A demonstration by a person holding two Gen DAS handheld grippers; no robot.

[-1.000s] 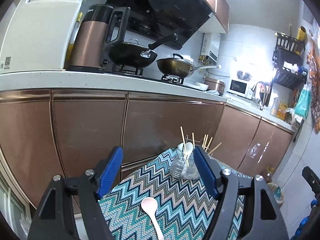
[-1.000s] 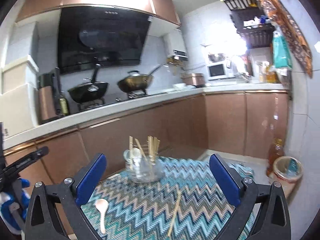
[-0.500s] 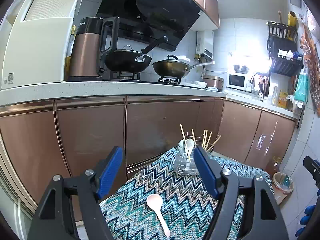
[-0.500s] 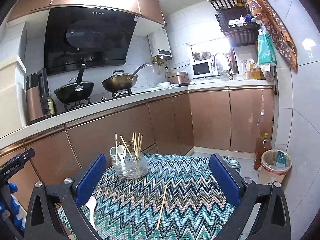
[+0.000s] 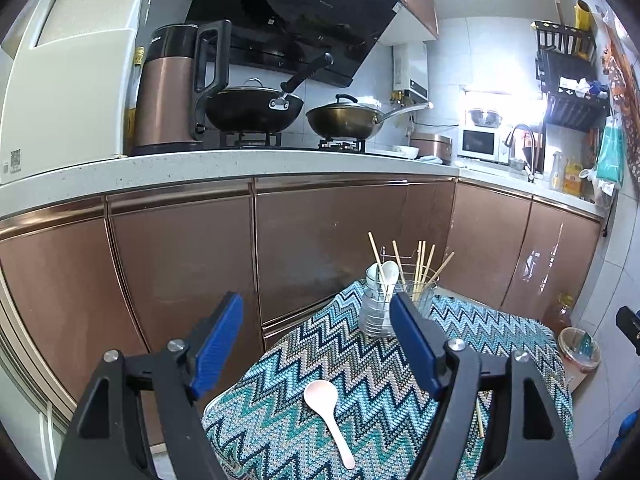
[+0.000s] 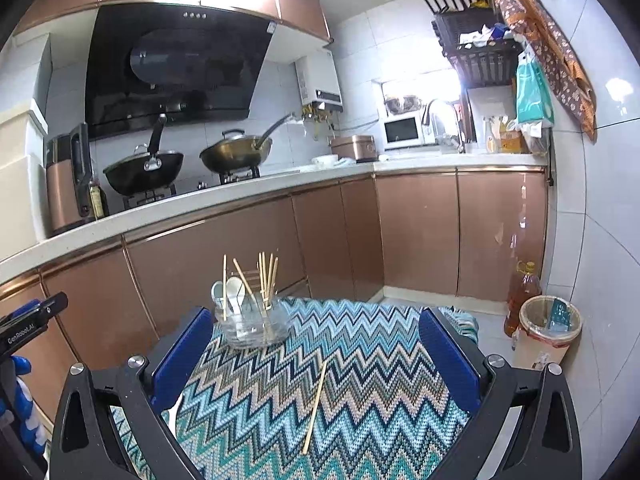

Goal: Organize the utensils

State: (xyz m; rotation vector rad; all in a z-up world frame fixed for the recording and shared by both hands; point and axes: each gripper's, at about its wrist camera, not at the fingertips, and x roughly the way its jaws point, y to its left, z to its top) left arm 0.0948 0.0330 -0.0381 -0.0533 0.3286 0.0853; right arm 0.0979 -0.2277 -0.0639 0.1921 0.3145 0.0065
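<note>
We hold both tools wide open and empty above the tabletop, picking not yet begun: next, we judge, the left tool drops onto the spoon and the right tool onto the chopstick, both lying loose just short of the holder.

Copper-brown cabinets ran under a pale countertop. 2 woks sat below a black range hood. White tiled walls glared with bright light.
</note>
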